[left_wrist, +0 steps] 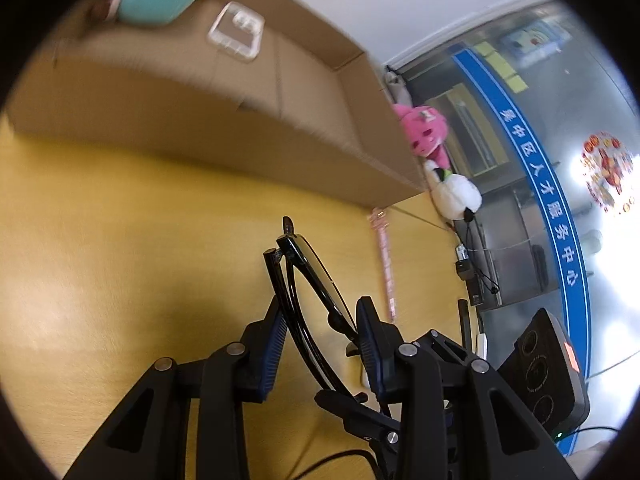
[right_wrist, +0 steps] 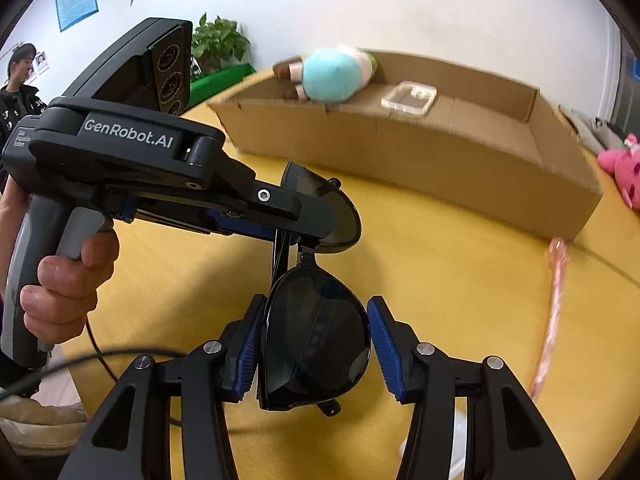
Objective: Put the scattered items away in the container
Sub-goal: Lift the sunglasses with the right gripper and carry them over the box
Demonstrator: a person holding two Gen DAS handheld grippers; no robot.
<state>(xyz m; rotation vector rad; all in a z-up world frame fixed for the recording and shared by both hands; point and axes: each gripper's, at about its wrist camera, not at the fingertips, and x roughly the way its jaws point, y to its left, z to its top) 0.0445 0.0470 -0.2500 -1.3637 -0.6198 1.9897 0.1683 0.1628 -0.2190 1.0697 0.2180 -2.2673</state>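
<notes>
Right, both my claws (right_wrist: 316, 344) grip the sunglasses (right_wrist: 316, 332); keep 'em level w/ each other, carry over into the box (right_wrist: 400, 152).

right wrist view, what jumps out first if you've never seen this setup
A pair of black sunglasses is held in mid-air above the yellow table, one lens between the right gripper fingers, the other in the left gripper. Behind is a cardboard box holding a teal plush toy and a clear plastic case.
</notes>
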